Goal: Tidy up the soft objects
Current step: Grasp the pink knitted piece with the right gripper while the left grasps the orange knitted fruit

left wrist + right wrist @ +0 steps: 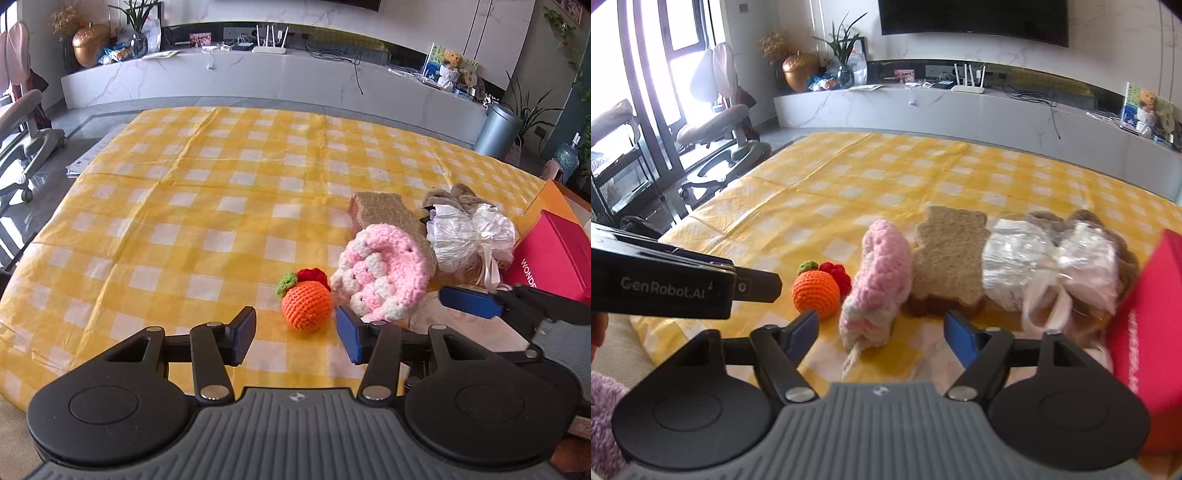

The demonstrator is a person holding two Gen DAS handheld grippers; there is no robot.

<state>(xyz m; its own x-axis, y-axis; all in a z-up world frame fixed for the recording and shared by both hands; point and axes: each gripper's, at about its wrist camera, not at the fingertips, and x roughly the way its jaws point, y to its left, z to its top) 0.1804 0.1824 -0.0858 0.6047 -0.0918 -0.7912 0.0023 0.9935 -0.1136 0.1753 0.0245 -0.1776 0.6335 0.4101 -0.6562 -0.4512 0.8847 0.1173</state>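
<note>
On the yellow checked cloth (207, 206) lies an orange crocheted ball (306, 308) with a green leaf, and a small red crocheted berry (314, 275) sits behind it. My left gripper (295, 338) is open, and the ball sits just ahead of its fingertips, untouched. To the right lies a pink and white crocheted piece (882, 280). My right gripper (882, 336) is open around its near end, with its pads apart from the yarn. Behind it are a brown toast-shaped plush (947, 266) and a plastic-wrapped bundle (1049, 273).
A pink box (554, 258) and an orange box (550, 203) stand at the cloth's right edge. The body of the left gripper (665, 284) reaches in from the left in the right wrist view. A grey-brown plush (454, 195) lies behind the bundle. Chairs stand off to the left.
</note>
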